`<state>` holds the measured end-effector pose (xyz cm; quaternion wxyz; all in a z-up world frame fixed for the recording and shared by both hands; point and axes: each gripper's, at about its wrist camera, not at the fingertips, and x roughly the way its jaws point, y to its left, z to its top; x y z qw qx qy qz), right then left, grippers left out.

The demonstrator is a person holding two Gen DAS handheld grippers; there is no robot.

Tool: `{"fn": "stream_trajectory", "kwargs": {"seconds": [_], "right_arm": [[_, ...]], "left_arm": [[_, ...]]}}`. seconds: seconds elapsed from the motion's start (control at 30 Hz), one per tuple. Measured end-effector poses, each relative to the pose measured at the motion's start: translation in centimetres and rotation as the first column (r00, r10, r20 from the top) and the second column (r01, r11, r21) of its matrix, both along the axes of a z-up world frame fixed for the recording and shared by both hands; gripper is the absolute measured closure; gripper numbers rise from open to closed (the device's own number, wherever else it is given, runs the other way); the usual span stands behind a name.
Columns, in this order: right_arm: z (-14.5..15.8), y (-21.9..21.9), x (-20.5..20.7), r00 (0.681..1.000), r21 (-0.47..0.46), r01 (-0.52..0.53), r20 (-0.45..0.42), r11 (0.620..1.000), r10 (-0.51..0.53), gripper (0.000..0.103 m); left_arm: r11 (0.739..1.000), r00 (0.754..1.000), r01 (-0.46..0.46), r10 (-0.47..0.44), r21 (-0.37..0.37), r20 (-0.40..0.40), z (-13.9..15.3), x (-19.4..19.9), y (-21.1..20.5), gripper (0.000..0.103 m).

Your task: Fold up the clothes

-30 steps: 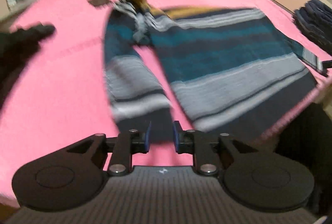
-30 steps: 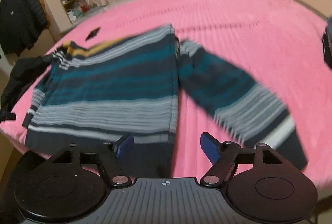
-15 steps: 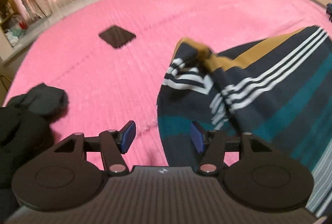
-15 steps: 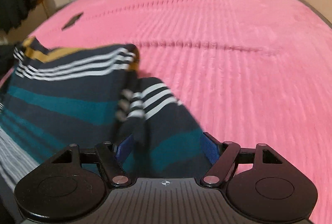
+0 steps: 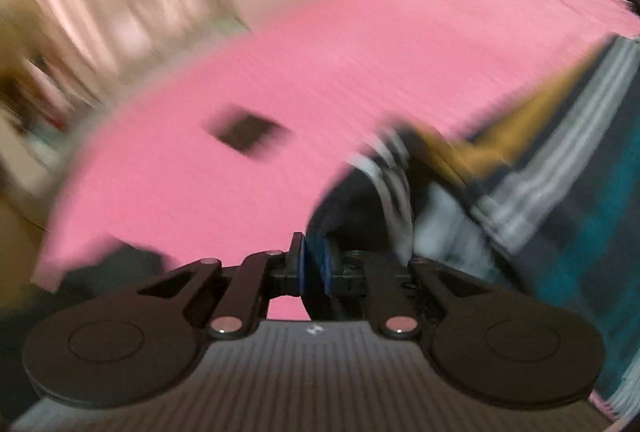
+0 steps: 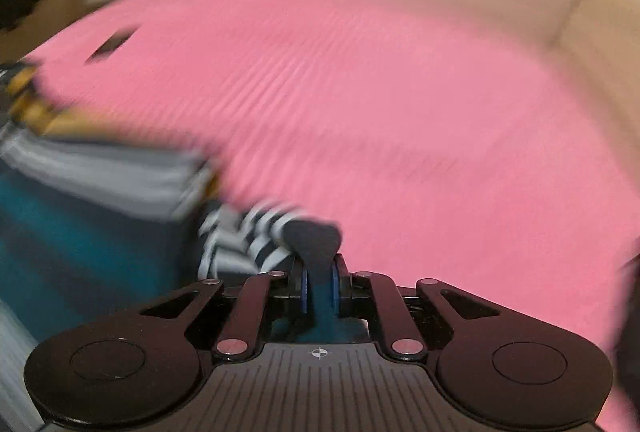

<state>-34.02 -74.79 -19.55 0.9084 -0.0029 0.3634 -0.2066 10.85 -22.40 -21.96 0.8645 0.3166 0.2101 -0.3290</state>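
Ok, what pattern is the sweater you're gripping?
Striped sweater: navy, teal, grey-white and mustard bands; clearest in the left wrist view.

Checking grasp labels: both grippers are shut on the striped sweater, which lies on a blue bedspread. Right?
Not quite. The left gripper and right gripper are each shut on the striped sweater, but the bedspread is pink, not blue. Both wrist views show this, despite the blur.

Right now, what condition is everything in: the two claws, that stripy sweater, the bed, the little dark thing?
Left gripper: just closed, clamped on sweater fabric.
Right gripper: just closed, clamped on a dark fold of the sweater.
Striped sweater: pinched at two spots, bunched near the pads, the rest spread on the bed.
Pink bedspread: laid flat.
Small dark object: lying flat on the bedspread, untouched.
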Motion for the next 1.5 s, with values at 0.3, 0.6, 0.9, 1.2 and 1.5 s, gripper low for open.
{"fn": "stream_trajectory", "kwargs": {"seconds": [0.3,0.6,0.9,1.2,1.5], "right_arm": [[-1.8,6.3,-8.1,0.995,-0.173,0.083,0.067,0.981,-0.073,0.094],[-6.3,11.0,-18.3,0.985,0.014,0.173,0.003,0.985,-0.173,0.094],[-3.0,14.6,-17.6,0.98,-0.008,0.152,0.127,0.988,-0.15,0.008],[0.8,13.1,-2.3,0.958,0.194,-0.234,0.211,0.953,0.192,0.008],[-4.2,7.6,11.4,0.941,0.49,-0.223,-0.119,0.843,0.318,0.008]], "left_arm": [[0.973,0.988,0.043,-0.075,0.225,0.134,0.3,-7.3,6.8,0.096],[0.923,0.978,0.132,-0.061,0.362,-0.201,-10.7,-17.1,13.0,0.096],[0.988,0.972,0.104,-0.077,0.114,-0.224,-2.3,-14.7,15.4,0.082],[0.987,0.959,0.105,-0.132,-0.118,-0.252,-0.2,-5.3,3.9,0.066],[0.985,0.861,0.16,-0.106,0.067,-0.498,-8.6,2.3,-6.8,0.044]]}}
